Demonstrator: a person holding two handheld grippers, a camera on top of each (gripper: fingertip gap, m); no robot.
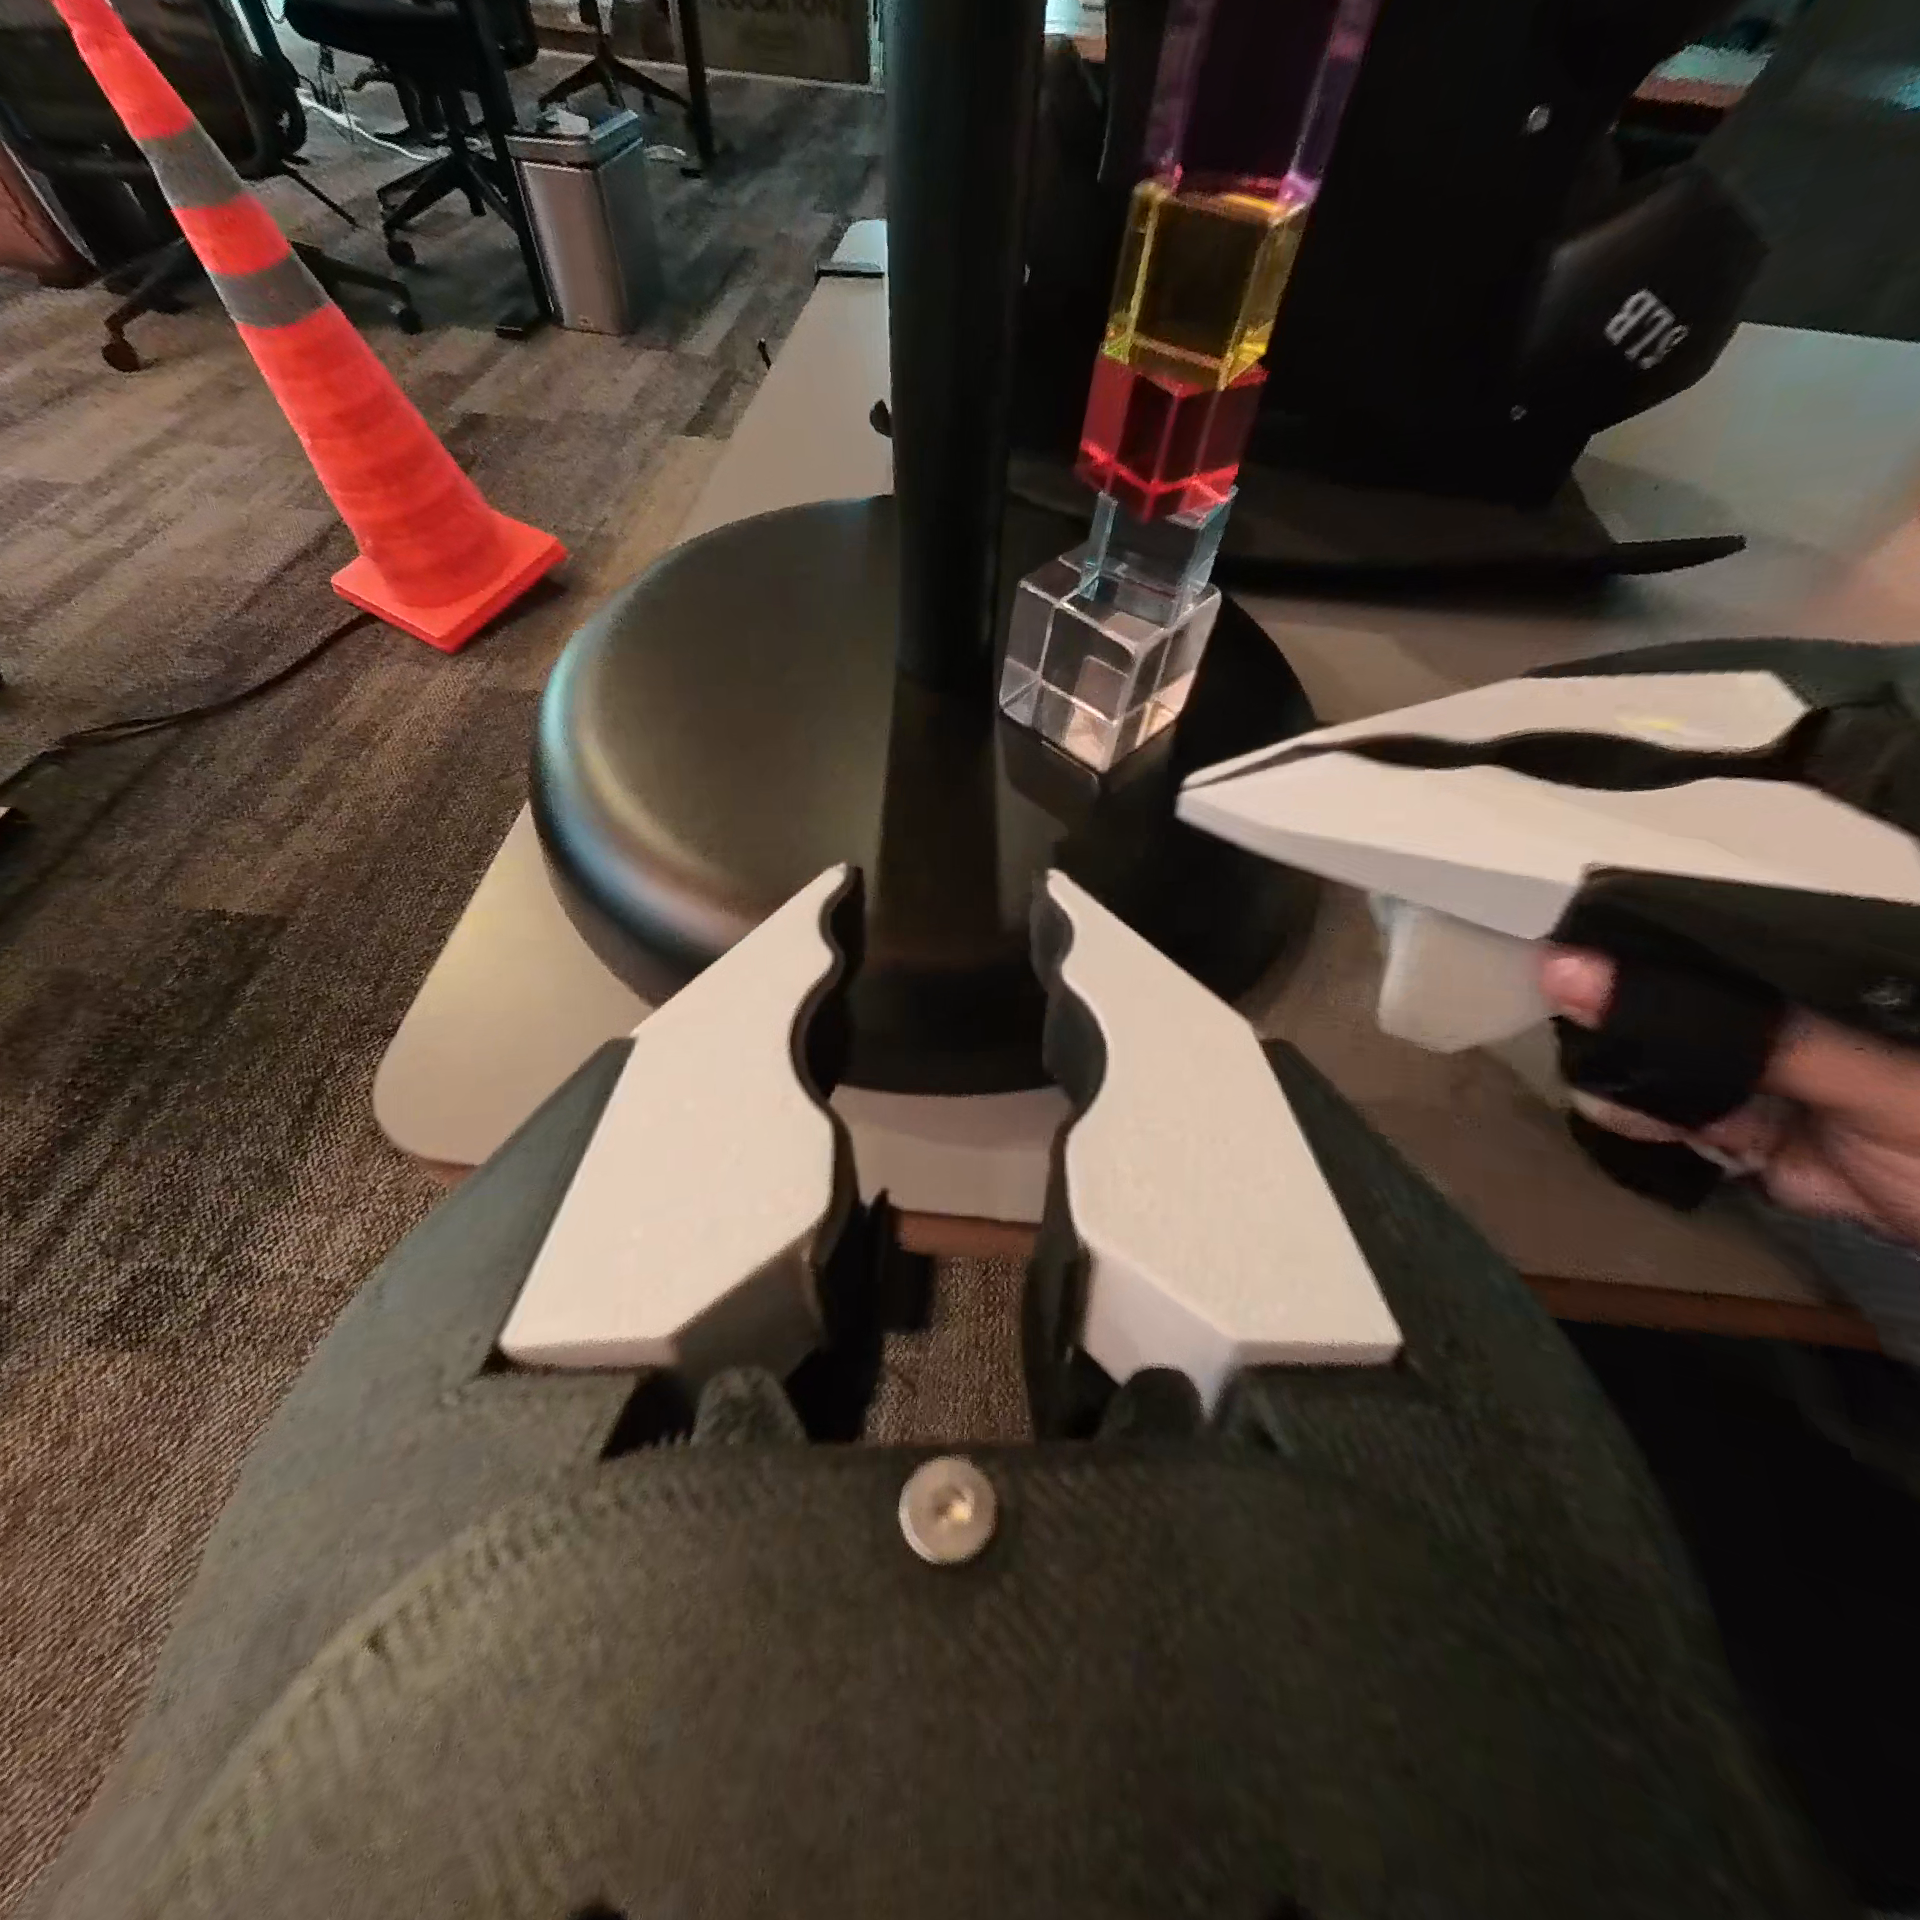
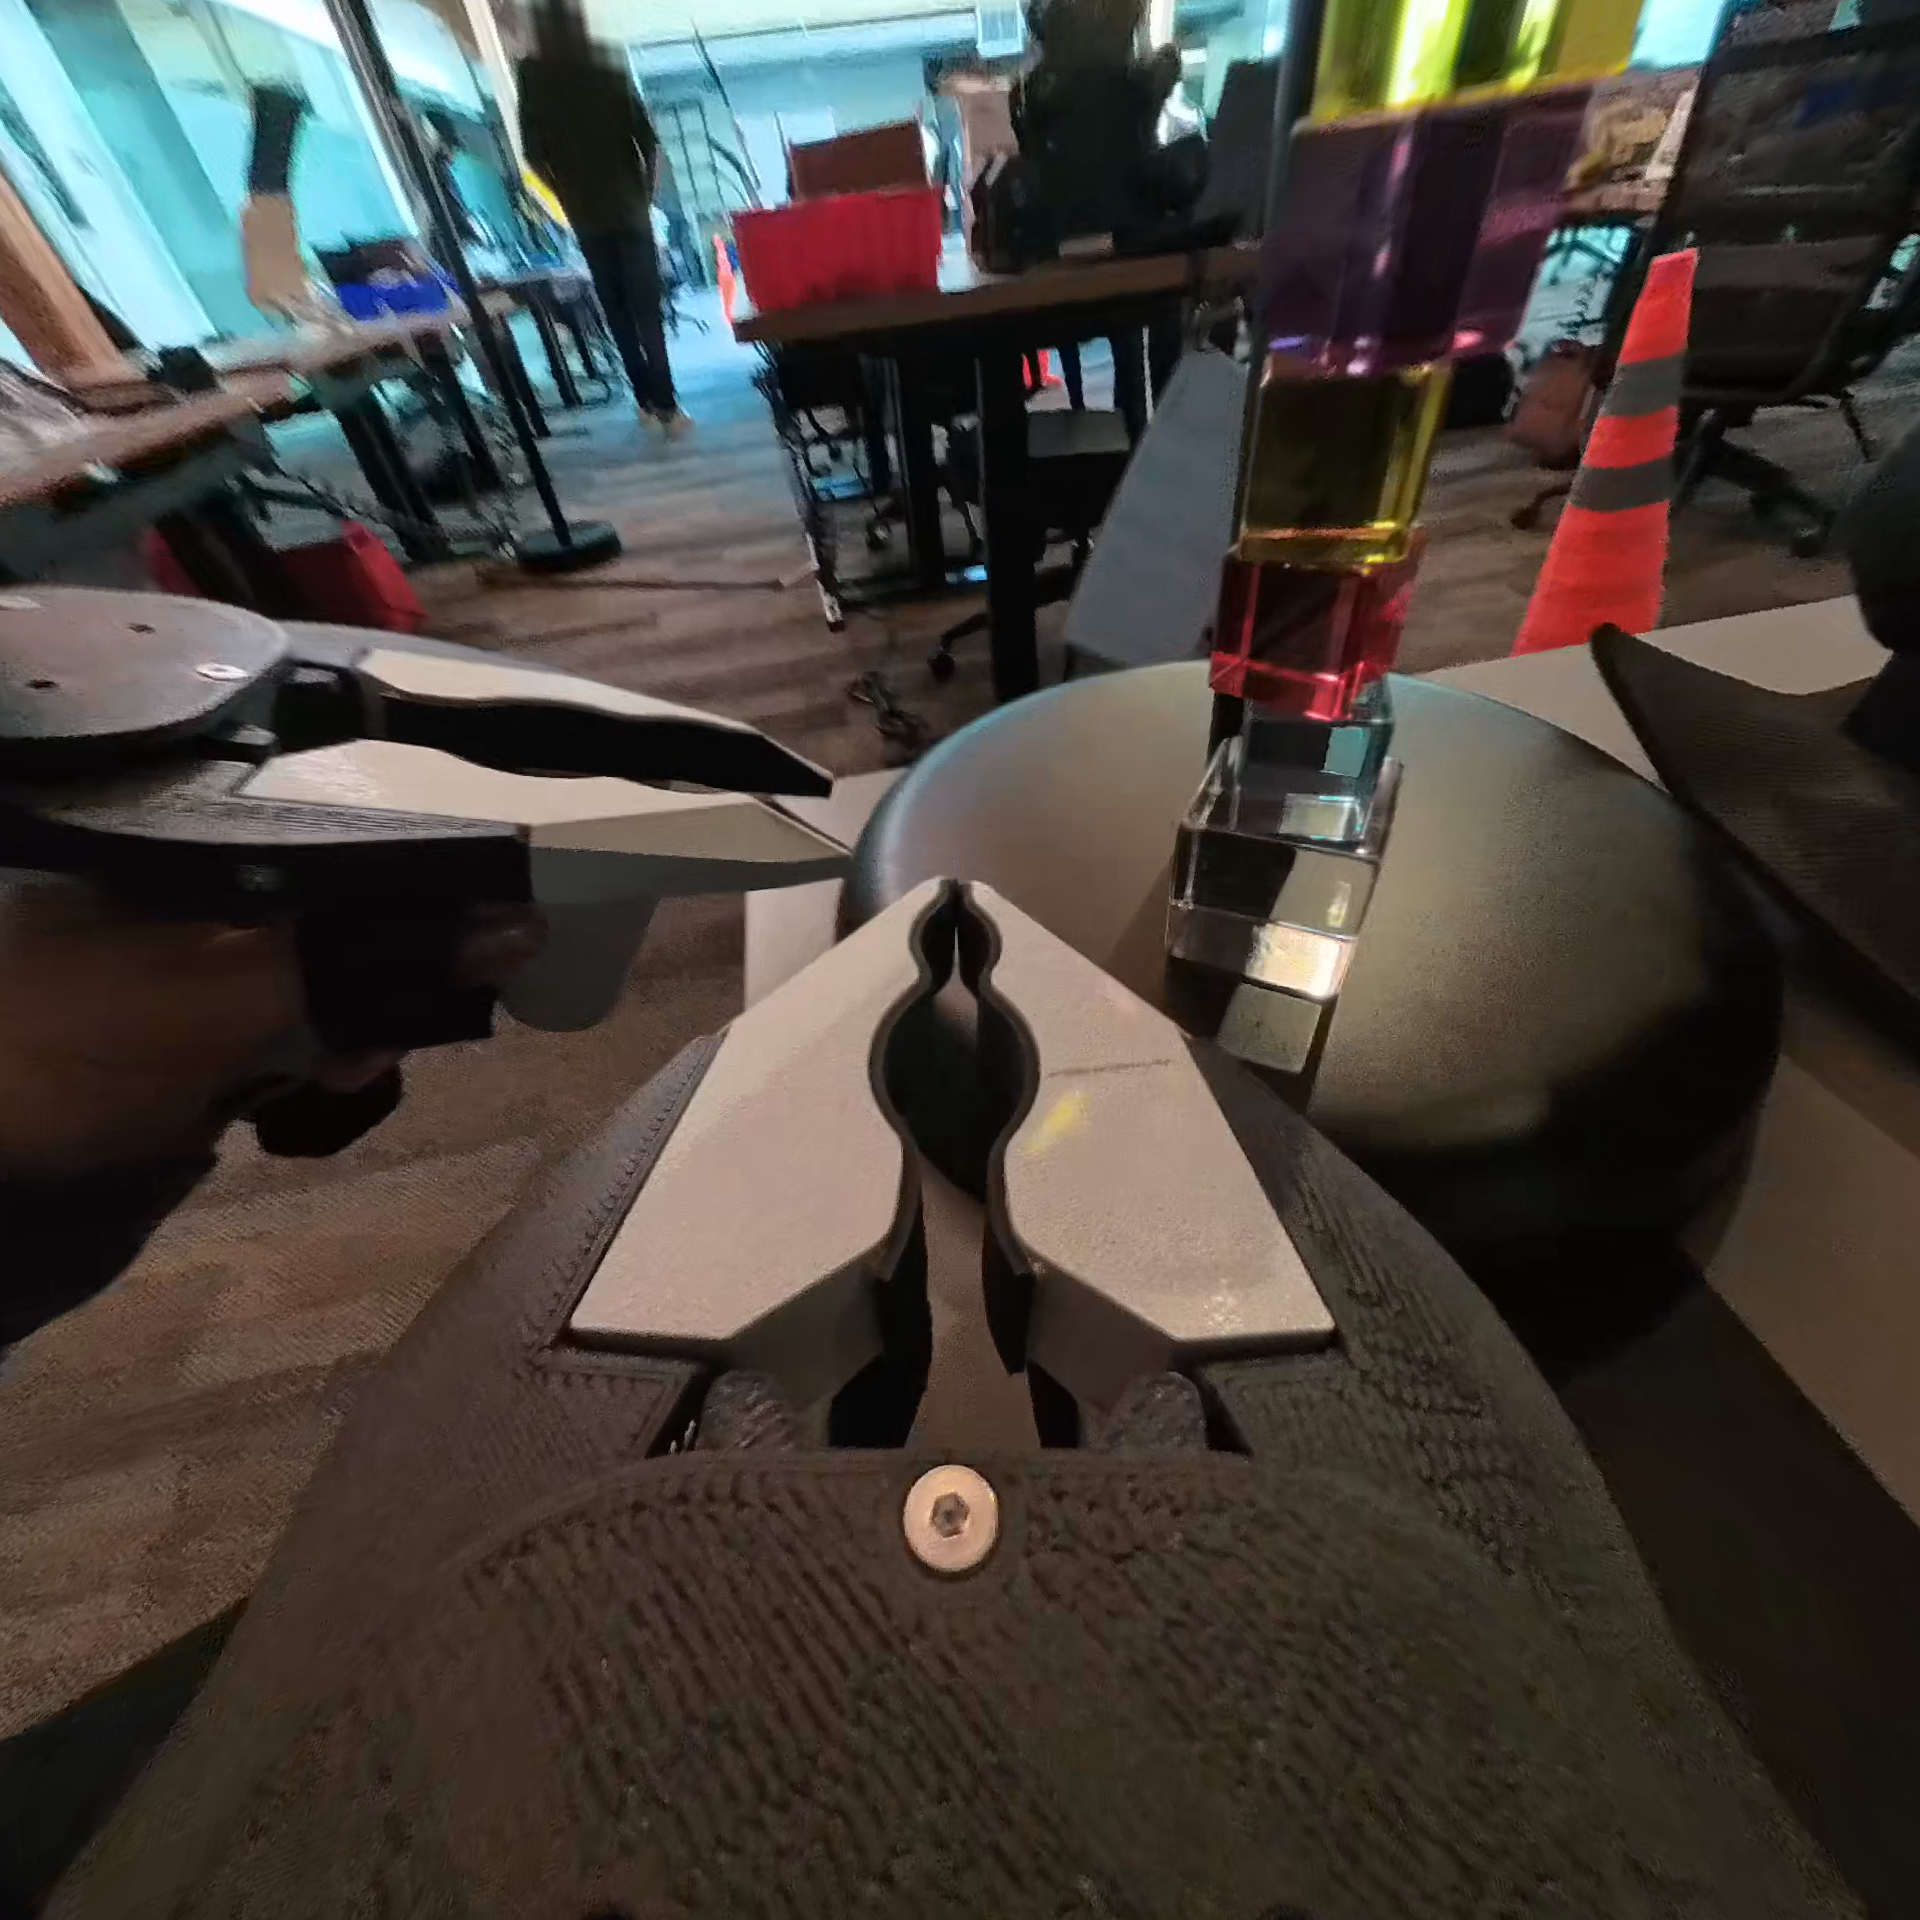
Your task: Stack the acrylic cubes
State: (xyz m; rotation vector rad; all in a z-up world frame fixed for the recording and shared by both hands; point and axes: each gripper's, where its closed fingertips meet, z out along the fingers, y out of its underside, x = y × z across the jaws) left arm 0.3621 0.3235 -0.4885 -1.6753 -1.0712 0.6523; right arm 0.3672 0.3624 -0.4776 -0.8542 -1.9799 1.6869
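in the left wrist view, the left gripper (image 1: pixel 945 914) has its jaws apart with nothing between the pads; the black pole (image 1: pixel 951 416) seen through the gap stands farther off, rising from a round black base (image 1: pixel 665 727) on the pale table (image 1: pixel 457 1101). at about 1 o'clock from the fingertips a stack of see-through blocks (image 1: pixel 1164 436) rises from the base: clear at the bottom, then pale blue, red, yellow and purple. the right gripper (image 1: pixel 1195 800) comes in from 3 o'clock, tips together, near the clear block (image 1: pixel 1101 665) but apart from it, held by a gloved hand (image 1: pixel 1704 1049). an orange cone (image 1: pixel 343 395) stands on the carpet at 10 o'clock.

in the right wrist view, the right gripper (image 2: pixel 954 888) is level, its fingers closed on themselves and holding nothing, just short of the base's near edge. the stack (image 2: pixel 1320 623) stands at 1 o'clock. the left gripper (image 2: pixel 821 821) reaches in from 9 o'clock, jaws parted and bare, tips near the base's rim.
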